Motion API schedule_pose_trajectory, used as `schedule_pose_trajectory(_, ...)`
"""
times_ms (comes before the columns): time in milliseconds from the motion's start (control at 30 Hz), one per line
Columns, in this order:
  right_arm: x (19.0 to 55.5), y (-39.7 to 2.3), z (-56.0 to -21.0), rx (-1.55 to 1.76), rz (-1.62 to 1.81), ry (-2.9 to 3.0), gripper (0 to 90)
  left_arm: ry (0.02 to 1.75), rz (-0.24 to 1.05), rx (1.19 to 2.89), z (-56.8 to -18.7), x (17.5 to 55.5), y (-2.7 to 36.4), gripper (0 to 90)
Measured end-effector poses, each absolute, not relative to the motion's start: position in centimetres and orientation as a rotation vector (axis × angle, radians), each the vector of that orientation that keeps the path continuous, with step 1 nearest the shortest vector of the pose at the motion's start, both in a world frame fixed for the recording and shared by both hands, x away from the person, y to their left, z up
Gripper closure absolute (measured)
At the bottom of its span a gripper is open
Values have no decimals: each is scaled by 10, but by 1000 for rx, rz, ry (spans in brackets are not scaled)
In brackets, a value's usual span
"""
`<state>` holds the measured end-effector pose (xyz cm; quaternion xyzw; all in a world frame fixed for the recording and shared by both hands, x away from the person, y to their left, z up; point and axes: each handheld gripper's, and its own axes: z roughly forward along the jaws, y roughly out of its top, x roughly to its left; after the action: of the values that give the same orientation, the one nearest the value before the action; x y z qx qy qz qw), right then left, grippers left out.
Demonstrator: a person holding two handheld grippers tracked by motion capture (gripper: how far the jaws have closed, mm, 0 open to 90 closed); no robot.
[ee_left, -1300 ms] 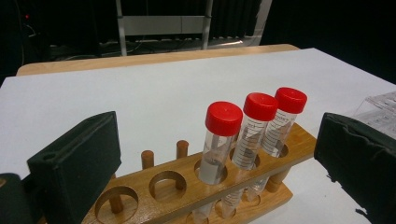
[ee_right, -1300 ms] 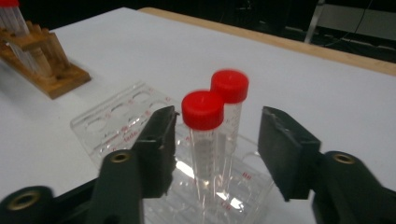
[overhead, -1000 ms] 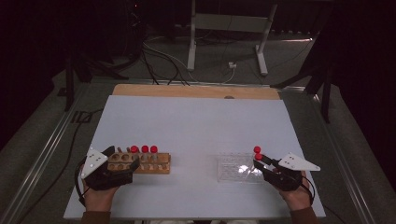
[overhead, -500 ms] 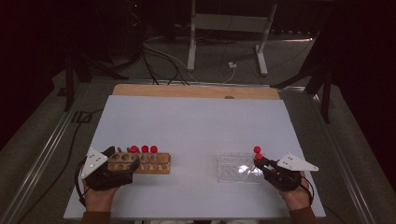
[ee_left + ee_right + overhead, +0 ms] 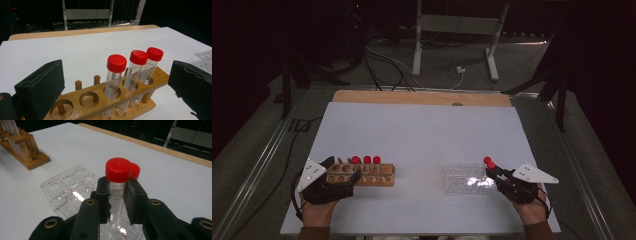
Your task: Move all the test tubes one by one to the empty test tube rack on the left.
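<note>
1. The right claw (image 5: 117,202) is closed on a red-capped tube (image 5: 118,187), held upright at the right end of the clear rack (image 5: 464,177); a second red cap (image 5: 135,170) shows just behind it.
2. The left claw (image 5: 343,176) is wide open, its jaws astride the left end of the wooden rack (image 5: 105,100).
3. Three capped tubes (image 5: 132,72) stand in that rack's right holes; the left holes are empty.
4. Farther off, the white worktop (image 5: 422,130) is bare to its wooden back edge.
</note>
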<state>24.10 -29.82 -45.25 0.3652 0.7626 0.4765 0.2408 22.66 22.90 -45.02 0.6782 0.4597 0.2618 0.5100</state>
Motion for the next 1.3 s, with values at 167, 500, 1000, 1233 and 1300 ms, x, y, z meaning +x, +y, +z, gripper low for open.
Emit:
schedule_pose_trajectory(167,241,-299,-448,997,1315,2079,744,1101,631,1630,-449,226,229,15)
schedule_pose_trajectory(500,239,-301,-436,989,1342,2050,745,1090,642,1627,-445,225,228,14)
schedule_pose_trajectory(1000,239,-305,-420,984,1375,2010,745,1051,652,1620,-434,223,224,14)
schedule_pose_trajectory(1233,240,-302,-415,972,1386,2018,745,1031,656,1620,-428,223,219,15)
schedule_pose_trajectory(1300,240,-300,-414,972,1390,2020,745,1025,657,1621,-427,223,217,15)
